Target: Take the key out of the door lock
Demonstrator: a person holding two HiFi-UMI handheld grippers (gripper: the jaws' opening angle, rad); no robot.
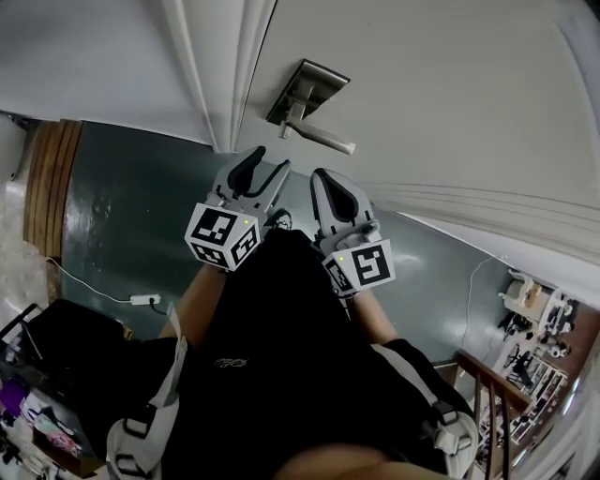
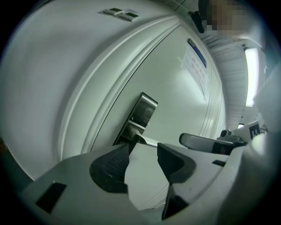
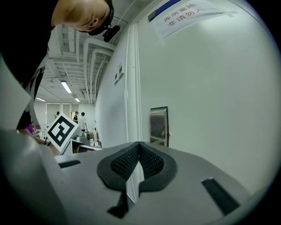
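Left gripper (image 1: 264,169) (jaws apart, empty) and right gripper (image 1: 328,180) (jaws pressed together, empty) hover below the door's (image 1: 450,84) lock plate (image 1: 302,91) at twelve o'clock; its key is too small to make out.

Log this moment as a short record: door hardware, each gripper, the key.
door: white door with a paper notice posted on it
lock: metal lock plate with a lever handle
left gripper: left gripper, jaws apart, nothing between them, aimed at the lock plate
right gripper: right gripper, jaws together, holding nothing
contact: neither gripper touches the plate or the handle
key: cannot be made out in any view
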